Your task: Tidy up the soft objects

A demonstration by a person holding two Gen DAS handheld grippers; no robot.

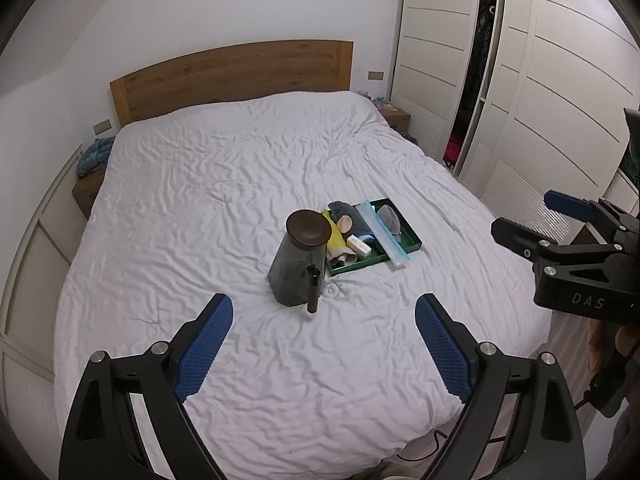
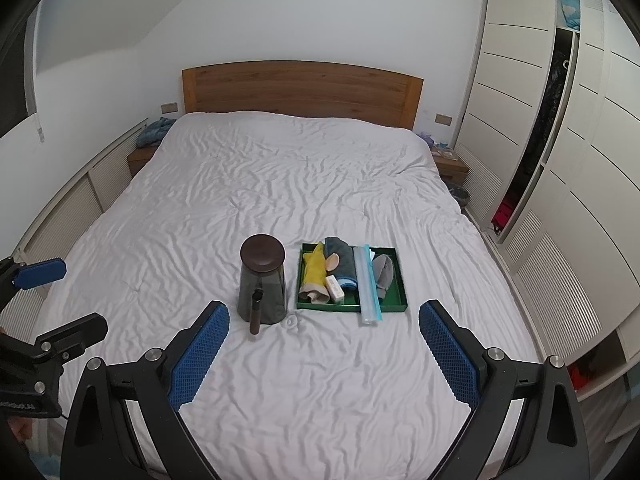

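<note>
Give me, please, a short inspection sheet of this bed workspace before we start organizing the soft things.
Surface: bed with wrinkled white cover.
Job's things: green tray holds yellow cloth, dark blue towel, grey mitten, small white box; clear zip bag lies across it.
Clutter: dark lidded jug left of tray.
Grippers: left gripper, right gripper open, empty.
Cables: one dark cable at the bed's near edge.
Surroundings: wooden headboard, wardrobe.

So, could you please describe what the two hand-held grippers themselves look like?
The left hand-held gripper and right hand-held gripper look alike: angular matte-black frames with silver pivot bolts, each finger ending in a blue pad with a fine grid texture. The right one's body, seen from the left wrist view, carries white "DAS" lettering. A thin dark cable trails below.
</note>
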